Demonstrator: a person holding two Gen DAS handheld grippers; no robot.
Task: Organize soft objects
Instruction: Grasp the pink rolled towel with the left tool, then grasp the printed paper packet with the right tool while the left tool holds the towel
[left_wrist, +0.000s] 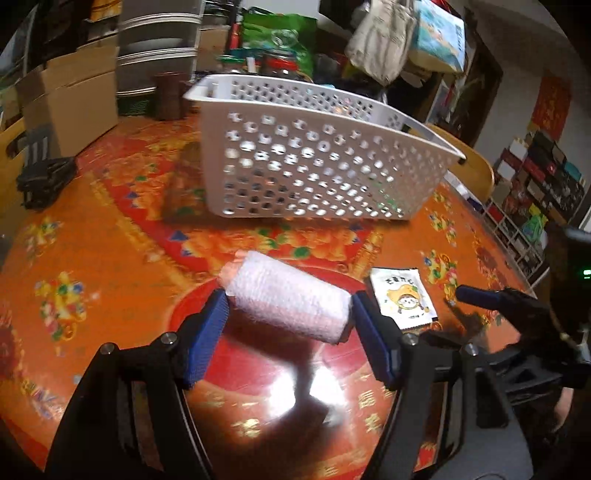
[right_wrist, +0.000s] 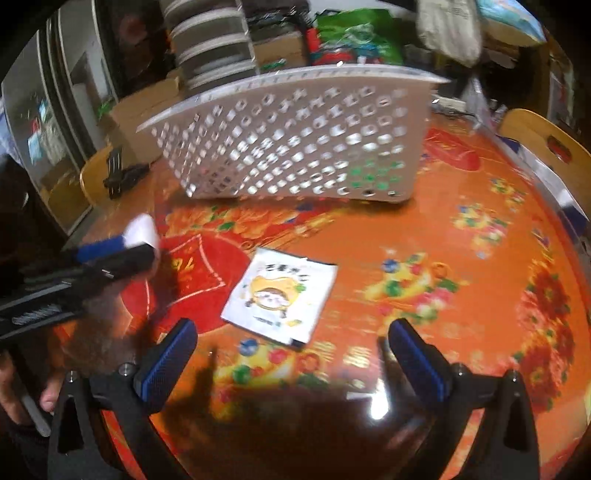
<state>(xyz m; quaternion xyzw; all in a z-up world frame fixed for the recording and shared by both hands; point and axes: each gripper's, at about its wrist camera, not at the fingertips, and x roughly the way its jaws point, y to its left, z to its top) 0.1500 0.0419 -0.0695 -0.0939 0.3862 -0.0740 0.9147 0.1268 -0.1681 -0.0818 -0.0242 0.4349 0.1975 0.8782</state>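
My left gripper (left_wrist: 288, 310) is shut on a rolled white cloth (left_wrist: 290, 297) and holds it above the table, its ends against both blue pads. The roll also shows in the right wrist view (right_wrist: 142, 230) at the left. A white perforated basket (left_wrist: 306, 162) stands on the table behind it, seen too in the right wrist view (right_wrist: 291, 140). A small white packet with a cartoon print (right_wrist: 282, 293) lies flat on the table just ahead of my open, empty right gripper (right_wrist: 291, 350). The packet shows in the left wrist view (left_wrist: 404, 302) to the right of the roll.
The round table has a glossy orange and red cloth (right_wrist: 461, 266). A black object (left_wrist: 44, 177) lies at the table's left edge. Cardboard boxes (left_wrist: 70, 99), jars and bags crowd the far side. Wooden chair backs (right_wrist: 546, 144) stand by the rim.
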